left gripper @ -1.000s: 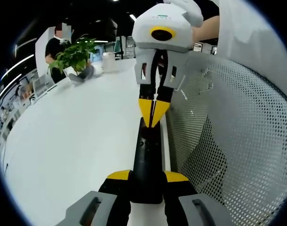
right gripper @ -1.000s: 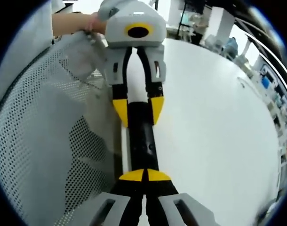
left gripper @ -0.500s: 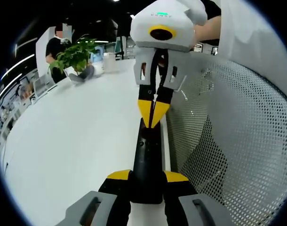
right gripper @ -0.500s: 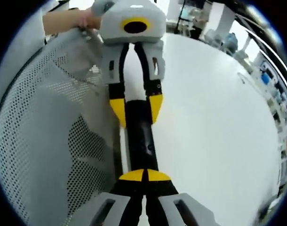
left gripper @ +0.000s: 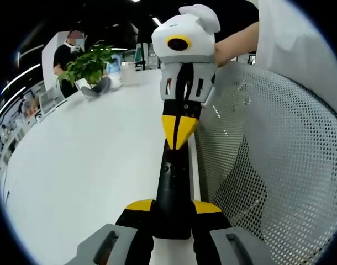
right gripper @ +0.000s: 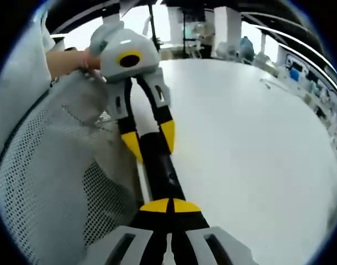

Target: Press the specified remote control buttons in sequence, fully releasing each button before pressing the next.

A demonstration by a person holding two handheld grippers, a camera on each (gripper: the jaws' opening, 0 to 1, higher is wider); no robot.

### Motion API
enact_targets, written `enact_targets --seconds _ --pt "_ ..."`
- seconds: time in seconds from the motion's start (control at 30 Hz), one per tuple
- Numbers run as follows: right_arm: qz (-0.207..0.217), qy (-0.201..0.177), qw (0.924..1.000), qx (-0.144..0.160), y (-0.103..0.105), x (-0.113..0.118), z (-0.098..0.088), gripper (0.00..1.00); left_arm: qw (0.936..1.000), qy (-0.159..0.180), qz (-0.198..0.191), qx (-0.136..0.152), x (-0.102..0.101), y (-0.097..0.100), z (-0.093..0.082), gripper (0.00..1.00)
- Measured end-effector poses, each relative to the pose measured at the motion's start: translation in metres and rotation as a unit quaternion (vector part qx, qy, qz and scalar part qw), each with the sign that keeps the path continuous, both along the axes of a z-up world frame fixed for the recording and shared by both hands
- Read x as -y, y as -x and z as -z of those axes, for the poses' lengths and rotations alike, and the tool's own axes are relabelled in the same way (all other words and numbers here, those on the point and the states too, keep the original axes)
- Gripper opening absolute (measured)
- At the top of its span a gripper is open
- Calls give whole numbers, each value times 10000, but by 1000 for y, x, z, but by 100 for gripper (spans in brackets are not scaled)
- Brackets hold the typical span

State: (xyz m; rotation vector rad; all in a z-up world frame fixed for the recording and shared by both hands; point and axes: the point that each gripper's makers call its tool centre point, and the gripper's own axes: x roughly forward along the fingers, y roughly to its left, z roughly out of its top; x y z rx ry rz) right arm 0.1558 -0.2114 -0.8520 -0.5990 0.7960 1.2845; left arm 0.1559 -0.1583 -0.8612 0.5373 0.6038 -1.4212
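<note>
A long black remote control point(left gripper: 173, 182) lies lengthwise along the edge of a white table point(left gripper: 91, 160). My left gripper point(left gripper: 173, 207) is shut on its near end, one yellow fingertip on each side. In the right gripper view the same left gripper point(right gripper: 148, 141) clasps the remote point(right gripper: 160, 165) at its far end. My right gripper point(right gripper: 169, 206) is shut, its yellow tips together over the remote's top face. From the left gripper view, the right gripper point(left gripper: 178, 132) points down at the remote's far part, tips touching or just above it.
A white perforated mesh surface point(left gripper: 268, 165) rises close beside the remote, also at the left of the right gripper view point(right gripper: 47, 182). A potted plant point(left gripper: 88, 63) and a seated person point(left gripper: 66, 52) are at the table's far end. A bare forearm point(left gripper: 235, 41) holds the right gripper.
The right gripper has tilted up more steeply over the remote, tips staying at the same spot, so its view has swung and rolled. The left gripper keeps its hold and has not moved.
</note>
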Motion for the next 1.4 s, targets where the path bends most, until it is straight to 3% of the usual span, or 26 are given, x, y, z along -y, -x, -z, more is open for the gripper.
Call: enact_targets --seconds 0.2,0.33,0.53,0.63,0.77,0.9,1.03,1.27,1.4 --pt "-143 32 9999 75 -1 -5 1 0 10000 1 -1 -4 0 0 0 25" --pt "-788 460 9950 406 1 -8 2 0 10000 8 7 -9 0 0 0 25" --pt "-959 1158 9882 298 0 -10 5 0 10000 21 6 -20 -1 0 0 25" --pt "-891 1255 9878 230 -1 -11 5 0 10000 27 -1 -23 0 0 0 25" --pt "-635 1067 9921 162 -2 -8 5 0 10000 25 -4 -23 0 0 0 25" --pt "-179 489 9986 53 -2 -9 3 0 10000 22 -5 -18 0 0 0 25" --pt "63 102 9999 -39 -3 -8 2 0 10000 27 -9 -21 0 0 0 25" --pt "-48 91 9999 -108 -2 -15 -1 0 10000 28 -14 -18 0 -1 0 25" --pt "-387 254 9989 15 -1 -19 1 0 10000 30 -13 -18 0 -1 0 25"
